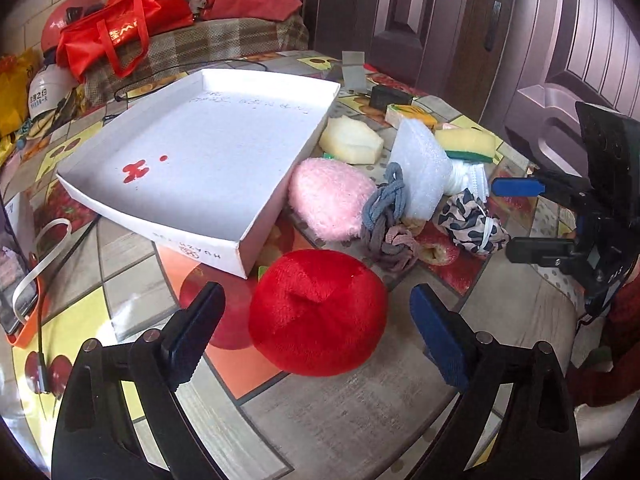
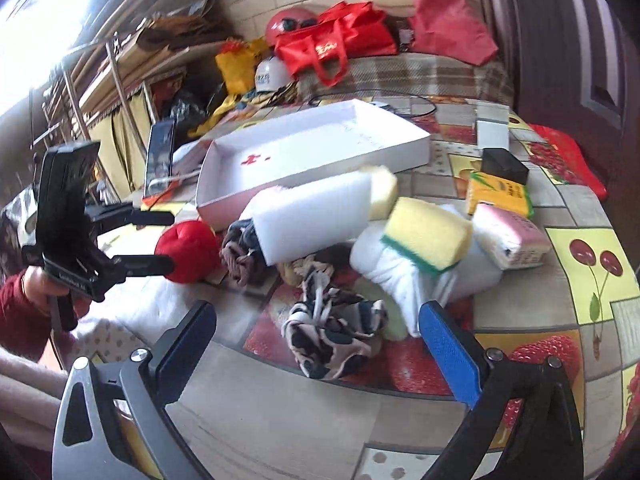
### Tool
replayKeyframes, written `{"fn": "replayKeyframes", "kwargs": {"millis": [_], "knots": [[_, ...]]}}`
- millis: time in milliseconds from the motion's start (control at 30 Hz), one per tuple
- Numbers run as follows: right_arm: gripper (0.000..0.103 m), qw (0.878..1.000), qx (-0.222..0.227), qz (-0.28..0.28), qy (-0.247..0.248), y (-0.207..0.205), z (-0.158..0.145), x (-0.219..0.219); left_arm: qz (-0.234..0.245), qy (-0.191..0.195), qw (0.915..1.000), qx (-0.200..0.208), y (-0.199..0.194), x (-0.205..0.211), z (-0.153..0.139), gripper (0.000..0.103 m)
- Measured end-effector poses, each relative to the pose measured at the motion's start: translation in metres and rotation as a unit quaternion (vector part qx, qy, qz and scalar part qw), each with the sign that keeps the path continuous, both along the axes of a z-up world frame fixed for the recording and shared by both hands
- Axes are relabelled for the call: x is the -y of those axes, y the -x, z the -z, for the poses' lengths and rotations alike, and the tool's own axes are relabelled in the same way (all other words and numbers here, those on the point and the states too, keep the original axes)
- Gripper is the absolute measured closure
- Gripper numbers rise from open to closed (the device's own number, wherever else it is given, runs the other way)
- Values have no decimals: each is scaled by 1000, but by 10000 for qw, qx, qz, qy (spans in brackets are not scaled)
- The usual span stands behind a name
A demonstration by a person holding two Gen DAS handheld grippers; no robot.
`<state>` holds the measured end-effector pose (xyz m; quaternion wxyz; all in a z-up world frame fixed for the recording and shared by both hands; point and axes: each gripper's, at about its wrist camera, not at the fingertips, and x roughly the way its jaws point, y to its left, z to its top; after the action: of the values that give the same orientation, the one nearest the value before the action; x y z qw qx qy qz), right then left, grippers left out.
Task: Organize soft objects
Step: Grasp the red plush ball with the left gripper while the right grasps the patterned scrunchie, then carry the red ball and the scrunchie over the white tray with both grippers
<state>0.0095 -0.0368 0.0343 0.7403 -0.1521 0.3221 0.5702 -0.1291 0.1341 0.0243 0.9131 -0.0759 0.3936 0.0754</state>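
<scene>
A red plush ball lies on the table between the fingers of my open left gripper, untouched; it also shows in the right wrist view. An empty white cardboard tray sits behind it, also seen in the right wrist view. Right of the tray lie a pink fluffy pad, knotted grey and pink cords, a white foam block, a yellow-green sponge and a black-and-white patterned cloth. My open right gripper hovers over the patterned cloth.
A yellow box, a black box and a pink tissue pack lie at the right. A phone on an orange stand stands left of the tray. Red bags and helmets sit beyond the table.
</scene>
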Motion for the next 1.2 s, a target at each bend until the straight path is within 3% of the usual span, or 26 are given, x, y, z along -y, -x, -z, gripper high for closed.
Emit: {"fn": "replayKeyframes", "kwargs": {"millis": [67, 100, 167, 200, 333, 400, 500, 600, 700, 733, 800, 867, 933, 1033, 1200], "knots": [[12, 9995, 99, -38, 308, 2, 8, -10, 5, -74, 9998, -180, -9, 1, 5, 12], [18, 9989, 144, -2, 450, 1, 12, -14, 20, -78, 9996, -270, -12, 2, 9, 19], [33, 9974, 185, -1, 696, -2, 20, -23, 61, -86, 9990, -446, -16, 2, 16, 35], [48, 9965, 197, -2, 811, -2, 24, -25, 91, -148, 9986, -504, -16, 3, 19, 38], [61, 9958, 309, -156, 847, 2, 26, -23, 232, -413, 9982, -354, -2, 12, 19, 43], [61, 9966, 405, -138, 704, 3, 21, -14, 152, -503, 9985, -147, 9, 13, 13, 44], [62, 9985, 546, -15, 3, 6, -2, 4, -210, -647, 9949, 749, 33, 5, -10, 43], [60, 9913, 828, 356, -956, 6, -33, 25, -1344, -933, 9750, 1501, 52, -18, -28, 43], [59, 9744, 1031, 902, -1783, 4, -48, 39, -2363, -1068, 9497, 1755, 60, -41, -25, 43], [58, 9690, 1126, 1119, -1895, 3, -49, 37, -2526, -1065, 9463, 1713, 59, -46, -23, 43], [58, 9604, 1293, 1451, -1996, 2, -43, 33, -2675, -1005, 9425, 1734, 62, -55, -23, 43], [58, 9572, 1295, 1639, -2004, -1, -36, 27, -2723, -1179, 9365, 1868, 64, -56, -25, 43], [58, 9609, 1139, 1698, -1868, -4, -32, 18, -2692, -1320, 9347, 1907, 64, -57, -26, 43], [58, 9589, 1045, 1676, -2039, -1, -35, 14, -2653, -1289, 9362, 1909, 61, -64, -26, 43], [59, 9666, 906, 1324, -2001, 11, -33, -17, -2548, -1366, 9358, 2020, 49, -70, -28, 43]]}}
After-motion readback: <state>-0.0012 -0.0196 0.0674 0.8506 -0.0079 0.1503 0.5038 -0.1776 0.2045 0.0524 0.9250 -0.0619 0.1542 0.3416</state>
